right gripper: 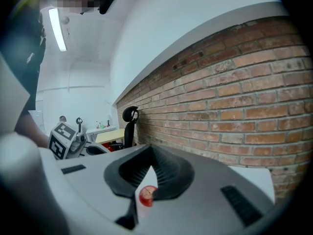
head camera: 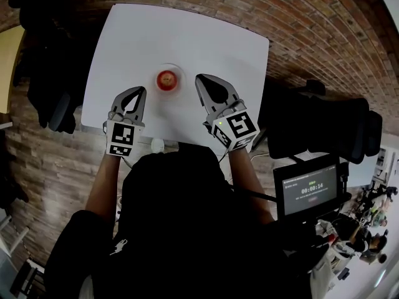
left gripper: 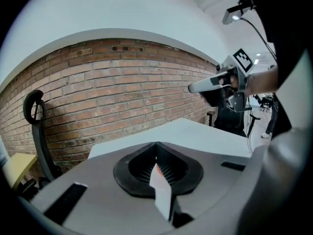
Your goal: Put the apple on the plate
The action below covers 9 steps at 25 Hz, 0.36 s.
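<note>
A red apple point(head camera: 166, 80) sits on a small pale plate point(head camera: 181, 83) in the middle of the white table point(head camera: 187, 36). My left gripper point(head camera: 141, 91) hovers just left of the plate, with its jaws closed tip to tip and nothing between them. My right gripper point(head camera: 201, 78) hangs just right of the plate, also shut and empty. In the right gripper view, the apple point(right gripper: 146, 195) shows through the gap behind the closed right gripper point(right gripper: 151, 147). In the left gripper view, the left gripper point(left gripper: 156, 145) is shut, and a sliver of red shows behind it.
A brick wall point(left gripper: 122, 92) runs along the table's far edge. Black office chairs stand at the left point(head camera: 56, 86) and the right point(head camera: 324, 126) of the table. A small screen with a timer point(head camera: 310, 189) sits at the lower right.
</note>
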Motion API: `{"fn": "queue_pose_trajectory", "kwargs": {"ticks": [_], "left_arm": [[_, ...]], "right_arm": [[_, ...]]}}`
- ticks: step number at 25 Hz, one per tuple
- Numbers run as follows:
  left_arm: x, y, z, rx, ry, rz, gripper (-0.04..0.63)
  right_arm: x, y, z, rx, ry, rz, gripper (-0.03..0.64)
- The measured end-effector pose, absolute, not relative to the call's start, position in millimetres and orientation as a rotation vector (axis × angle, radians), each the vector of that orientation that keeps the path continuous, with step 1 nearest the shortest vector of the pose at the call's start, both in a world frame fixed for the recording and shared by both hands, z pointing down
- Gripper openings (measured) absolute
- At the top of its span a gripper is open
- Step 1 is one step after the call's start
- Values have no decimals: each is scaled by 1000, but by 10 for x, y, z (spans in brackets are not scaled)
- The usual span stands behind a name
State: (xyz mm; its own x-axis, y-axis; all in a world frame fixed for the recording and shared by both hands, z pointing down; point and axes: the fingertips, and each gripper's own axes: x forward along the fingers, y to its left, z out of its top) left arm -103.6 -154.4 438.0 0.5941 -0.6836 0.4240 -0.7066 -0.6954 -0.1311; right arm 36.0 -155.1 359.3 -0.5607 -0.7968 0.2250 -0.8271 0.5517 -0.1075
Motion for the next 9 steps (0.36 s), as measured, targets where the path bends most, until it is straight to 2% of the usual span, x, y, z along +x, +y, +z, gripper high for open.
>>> {"fn": "queue_pose_trajectory", "kwargs": {"ticks": [9], "left_arm": [[-1089,-1501,4238,2791,-1171,651,8]], "right_arm": [[328,-1470,3507,1424,-2621,277,3]]}}
